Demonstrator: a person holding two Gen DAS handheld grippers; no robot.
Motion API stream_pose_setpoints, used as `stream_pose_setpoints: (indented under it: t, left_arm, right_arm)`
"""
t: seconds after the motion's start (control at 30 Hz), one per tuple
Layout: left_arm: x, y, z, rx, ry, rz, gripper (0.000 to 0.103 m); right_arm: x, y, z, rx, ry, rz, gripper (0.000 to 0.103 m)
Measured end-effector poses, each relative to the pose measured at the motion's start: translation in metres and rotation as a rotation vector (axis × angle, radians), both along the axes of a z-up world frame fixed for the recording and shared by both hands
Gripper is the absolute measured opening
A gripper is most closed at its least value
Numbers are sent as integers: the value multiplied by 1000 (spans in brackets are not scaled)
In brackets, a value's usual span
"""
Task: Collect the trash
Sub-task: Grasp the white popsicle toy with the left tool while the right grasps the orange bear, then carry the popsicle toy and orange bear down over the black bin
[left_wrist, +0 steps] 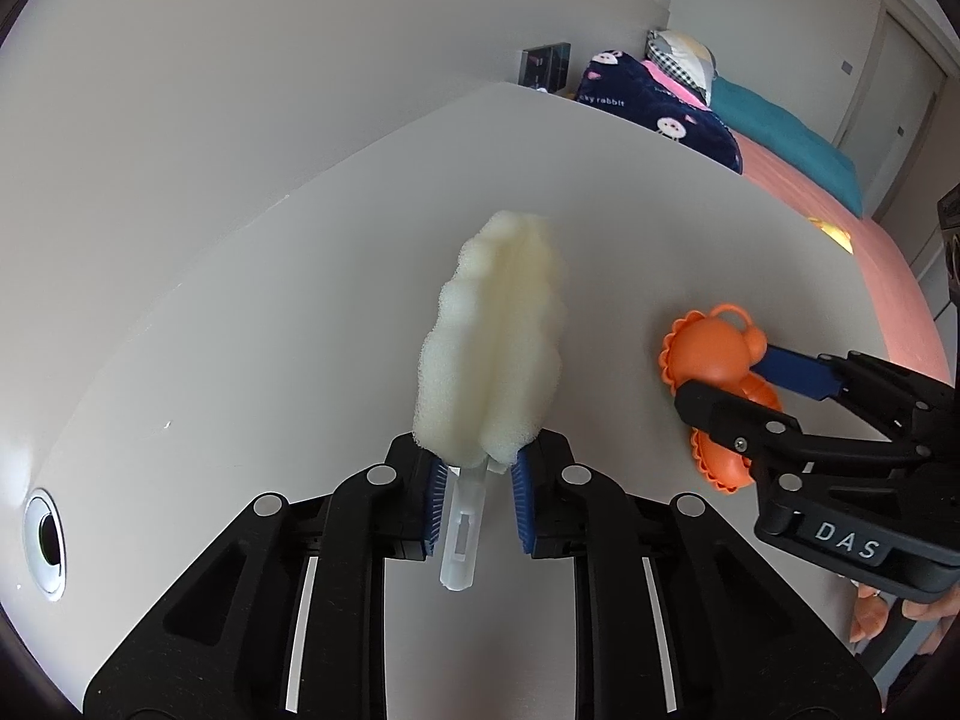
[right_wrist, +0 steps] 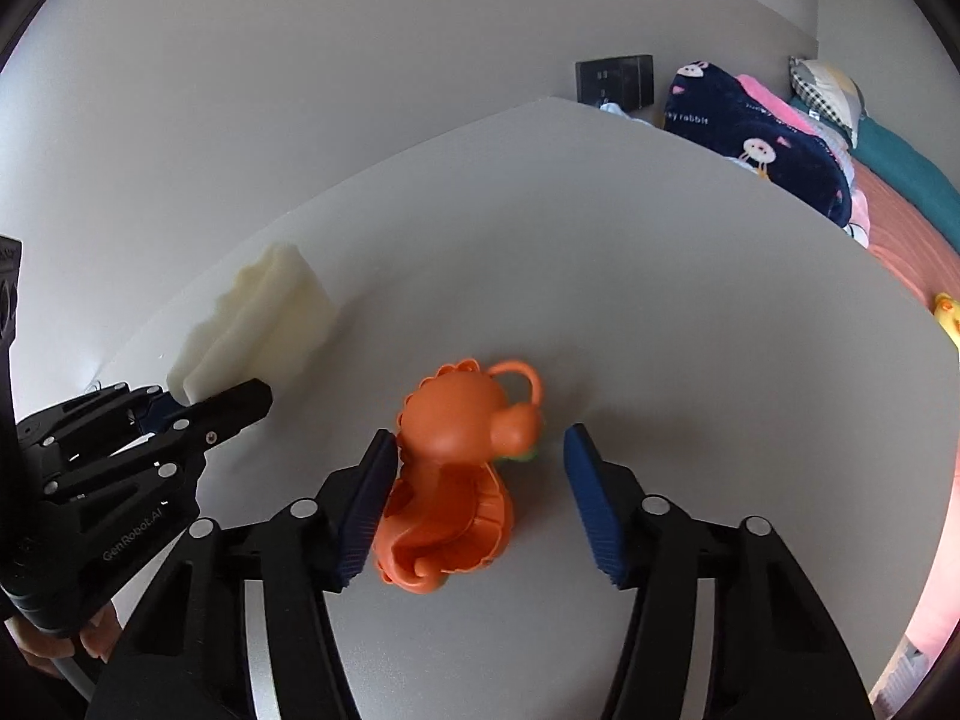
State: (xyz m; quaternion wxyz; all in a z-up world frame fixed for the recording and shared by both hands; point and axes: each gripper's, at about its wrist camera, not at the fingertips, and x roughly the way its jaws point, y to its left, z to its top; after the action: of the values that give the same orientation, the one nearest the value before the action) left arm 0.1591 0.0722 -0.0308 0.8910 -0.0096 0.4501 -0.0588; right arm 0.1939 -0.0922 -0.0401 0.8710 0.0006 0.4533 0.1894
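I read "DAS" on my right gripper (left_wrist: 729, 387) and "GenRobot.AI" on my left gripper (right_wrist: 201, 402); farther off, a navy blanket (right_wrist: 762, 150) says "rabbit". The white desk (right_wrist: 600, 252) meets a white wall, a bed (left_wrist: 840, 204) beyond its far edge. My left tongs are clamped on the clear handle of a pale foam sponge brush (left_wrist: 498, 336). The right tongs stand half open around an orange toy (right_wrist: 456, 468) mid-desk; its left pad touches it, the right is clear.
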Motion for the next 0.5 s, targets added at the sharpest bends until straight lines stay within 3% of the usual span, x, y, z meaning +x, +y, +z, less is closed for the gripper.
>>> stream_pose_setpoints:
  t: [0.17,0.5]
  left_arm:
    - [5,-6,-2,8,5,-3,18]
    - [4,-10,-1,15,3,-1,18]
  right_arm:
    - [0,2,0,-22,-10,15,39]
    - [-2,-6,4,-5,-14,28,38]
